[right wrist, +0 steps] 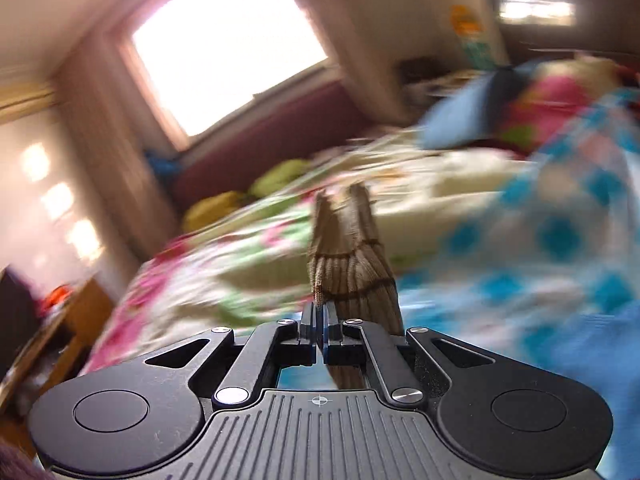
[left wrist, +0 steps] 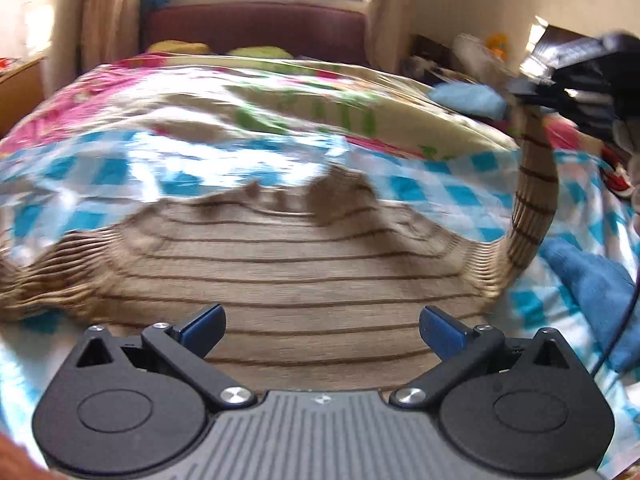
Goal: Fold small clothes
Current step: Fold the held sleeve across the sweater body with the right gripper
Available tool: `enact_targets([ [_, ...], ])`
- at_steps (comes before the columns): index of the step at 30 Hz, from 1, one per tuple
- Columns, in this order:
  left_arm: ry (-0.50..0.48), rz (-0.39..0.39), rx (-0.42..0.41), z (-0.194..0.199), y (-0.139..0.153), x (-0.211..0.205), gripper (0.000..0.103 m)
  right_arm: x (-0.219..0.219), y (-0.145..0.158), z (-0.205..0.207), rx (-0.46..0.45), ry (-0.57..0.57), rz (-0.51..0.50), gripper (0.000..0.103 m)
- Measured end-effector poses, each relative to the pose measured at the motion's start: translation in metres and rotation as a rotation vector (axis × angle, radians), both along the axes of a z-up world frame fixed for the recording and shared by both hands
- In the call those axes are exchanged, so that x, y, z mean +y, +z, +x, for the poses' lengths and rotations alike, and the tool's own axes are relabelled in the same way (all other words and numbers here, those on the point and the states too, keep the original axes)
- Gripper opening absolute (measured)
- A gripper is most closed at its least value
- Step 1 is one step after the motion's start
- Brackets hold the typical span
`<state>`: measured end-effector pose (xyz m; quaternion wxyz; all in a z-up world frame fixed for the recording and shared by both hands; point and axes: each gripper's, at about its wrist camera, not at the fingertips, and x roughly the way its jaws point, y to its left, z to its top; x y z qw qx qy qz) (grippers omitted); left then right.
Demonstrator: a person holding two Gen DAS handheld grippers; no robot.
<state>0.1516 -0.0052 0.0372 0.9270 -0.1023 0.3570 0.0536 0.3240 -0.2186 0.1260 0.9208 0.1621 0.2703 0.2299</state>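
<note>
figure: striped brown sweater [left wrist: 304,264] spread flat on the blue-checked bedcover [left wrist: 120,168], its body directly ahead of and below my left gripper [left wrist: 322,330], stripes running across the view. one sleeve [left wrist: 534,184] rises off the right side of the body, its long axis near vertical, up to my right gripper [left wrist: 560,76], which appears high at the upper right of the left wrist view. in the right wrist view the right gripper [right wrist: 319,320] has its jaws pressed together on the ribbed cuff [right wrist: 352,276], which stands up past the fingertips. the left gripper has its jaws spread wide and holds nothing; whether it touches the fabric i cannot tell. i judge the coming move turns on carrying the lifted sleeve leftward across the body; the right hand is raised and tilted, the left low and level. both views are motion-blurred.
</note>
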Motion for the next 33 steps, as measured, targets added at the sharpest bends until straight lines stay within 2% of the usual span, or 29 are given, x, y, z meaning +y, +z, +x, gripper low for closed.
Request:
enact_targets([
  [2, 0.049, 0.022, -0.005, -0.013, -0.003, 0.020, 0.103, 0.050, -0.008, -0.004, 0.014, 0.143, -0.008, 0.009],
  [4, 0.103, 0.052, -0.005, -0.025, -0.010, 0.039, 0.103, 0.090, -0.017, -0.013, 0.030, 0.262, -0.031, 0.010],
  [6, 0.155, 0.067, -0.003, -0.036, -0.019, 0.055, 0.103, 0.113, -0.021, -0.026, 0.015, 0.327, -0.069, 0.011],
  [10, 0.204, 0.002, 0.012, -0.040, -0.035, 0.084, 0.103, 0.110, -0.030, -0.034, 0.039, 0.306, -0.155, 0.011],
  [14, 0.214, -0.017, 0.011, -0.039, -0.043, 0.091, 0.103, 0.089, -0.065, -0.034, 0.086, 0.203, -0.352, 0.014],
  [16, 0.211, -0.006, 0.013, -0.038, -0.045, 0.089, 0.103, 0.082, -0.090, -0.029, 0.170, 0.194, -0.396, 0.014],
  [18, 0.211, -0.002, 0.014, -0.038, -0.046, 0.090, 0.103, 0.085, -0.110, -0.032, 0.205, 0.207, -0.431, 0.014],
  [21, 0.223, 0.009, 0.014, -0.039, -0.047, 0.091, 0.103, 0.109, -0.117, -0.041, 0.163, 0.283, -0.432, 0.014],
  [24, 0.234, 0.012, 0.025, -0.038, -0.049, 0.096, 0.103, 0.147, -0.122, -0.040, 0.123, 0.378, -0.451, 0.025],
  [28, 0.243, -0.004, 0.043, -0.036, -0.052, 0.101, 0.103, 0.200, -0.137, -0.032, 0.068, 0.484, -0.553, 0.026],
  [32, 0.251, -0.010, 0.067, -0.033, -0.056, 0.105, 0.103, 0.228, -0.153, -0.025, 0.073, 0.468, -0.644, 0.025],
  [33, 0.255, -0.016, 0.083, -0.031, -0.058, 0.107, 0.103, 0.229, -0.153, -0.025, 0.075, 0.453, -0.645, 0.018],
])
